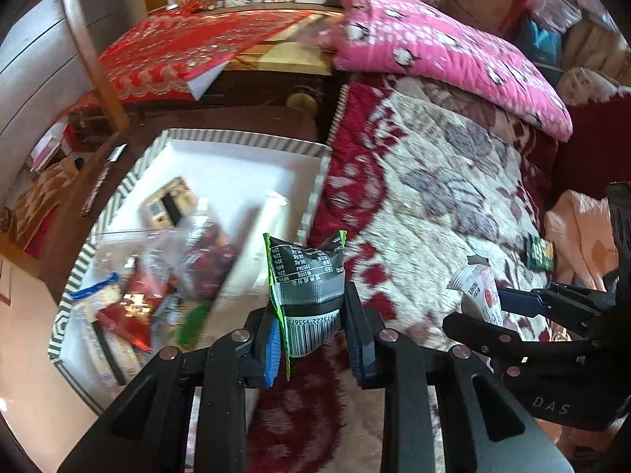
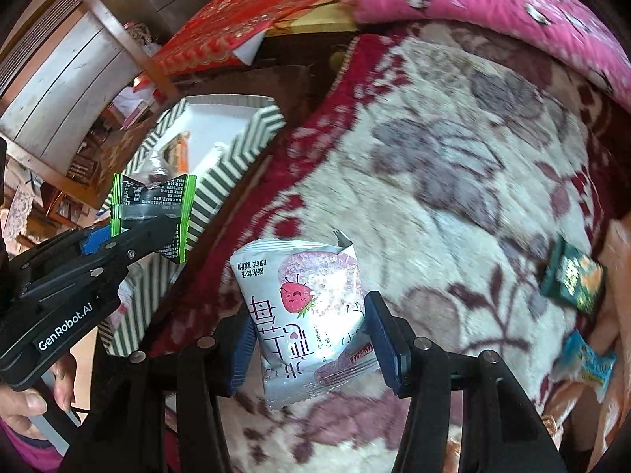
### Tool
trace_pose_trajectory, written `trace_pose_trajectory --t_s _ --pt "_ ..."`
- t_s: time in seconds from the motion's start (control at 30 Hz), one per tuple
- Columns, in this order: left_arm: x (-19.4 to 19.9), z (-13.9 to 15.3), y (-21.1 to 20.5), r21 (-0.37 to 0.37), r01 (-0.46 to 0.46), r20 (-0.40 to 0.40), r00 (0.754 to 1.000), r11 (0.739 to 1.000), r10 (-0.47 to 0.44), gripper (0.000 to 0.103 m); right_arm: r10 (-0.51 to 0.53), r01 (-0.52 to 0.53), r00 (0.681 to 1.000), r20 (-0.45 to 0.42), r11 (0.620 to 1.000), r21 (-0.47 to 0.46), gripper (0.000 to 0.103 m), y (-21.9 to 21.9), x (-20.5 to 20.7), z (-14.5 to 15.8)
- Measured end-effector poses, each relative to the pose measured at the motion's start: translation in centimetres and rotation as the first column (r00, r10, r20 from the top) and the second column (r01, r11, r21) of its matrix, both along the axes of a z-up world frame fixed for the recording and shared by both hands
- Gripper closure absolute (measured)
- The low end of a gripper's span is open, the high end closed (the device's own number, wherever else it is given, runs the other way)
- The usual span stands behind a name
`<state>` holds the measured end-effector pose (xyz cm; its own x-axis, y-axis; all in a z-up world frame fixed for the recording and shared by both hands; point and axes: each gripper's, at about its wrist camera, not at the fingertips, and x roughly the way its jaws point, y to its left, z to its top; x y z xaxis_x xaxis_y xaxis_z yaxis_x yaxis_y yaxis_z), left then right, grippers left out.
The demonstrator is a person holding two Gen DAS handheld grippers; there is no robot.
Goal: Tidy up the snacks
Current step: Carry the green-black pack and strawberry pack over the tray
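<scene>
With the left gripper (image 1: 311,335) pinching a black-and-green packet (image 1: 307,280) and the right gripper (image 2: 311,339) clamping a strawberry packet (image 2: 303,311), either slick wrapper may slip onto the blanket (image 2: 453,165) short of the striped box (image 1: 252,142) ahead-left

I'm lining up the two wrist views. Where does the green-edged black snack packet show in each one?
Left wrist view: green-edged black snack packet, bottom centre, clamped in the left gripper.
Right wrist view: same packet, left of centre, beside the box.
Shared landmark: the striped box, left of the floral blanket in both.
</scene>
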<state>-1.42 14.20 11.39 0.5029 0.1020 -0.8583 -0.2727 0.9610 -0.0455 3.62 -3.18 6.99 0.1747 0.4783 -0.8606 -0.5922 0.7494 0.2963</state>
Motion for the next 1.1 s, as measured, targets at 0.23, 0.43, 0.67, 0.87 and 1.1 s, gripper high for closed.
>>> trace_pose_trajectory --t_s 0.23,0.43,0.67,0.87,1.1 --pt "-1.6 1.2 5.0 -0.004 -0.092 0.023 0.996 0.996 0.092 0.076 0.087 -0.087 0.996 0.029 0.996 -0.004 0.046 5.1 -0.1 1.6" --pt "-3.3 0.6 9.7 -0.012 -0.187 0.008 0.982 0.982 0.187 0.076 0.158 -0.157 0.986 0.050 0.987 -0.015 0.046 10.2 0.0 2.6" --pt "-3.6 -0.5 11.9 -0.029 -0.226 -0.011 0.974 0.974 0.226 0.076 0.192 -0.190 0.981 0.039 0.980 -0.054 0.046 15.8 1.7 1.8" --pt "-3.0 -1.3 12.5 -0.037 -0.227 -0.018 0.974 0.973 0.227 0.076 0.197 -0.189 0.979 0.048 0.972 -0.140 0.046 19.5 3.6 0.0" --pt "-2.4 -1.6 12.5 -0.041 -0.229 -0.023 0.973 0.973 0.228 0.076 0.202 -0.196 0.979 0.022 0.967 -0.166 0.046 21.8 4.6 -1.7"
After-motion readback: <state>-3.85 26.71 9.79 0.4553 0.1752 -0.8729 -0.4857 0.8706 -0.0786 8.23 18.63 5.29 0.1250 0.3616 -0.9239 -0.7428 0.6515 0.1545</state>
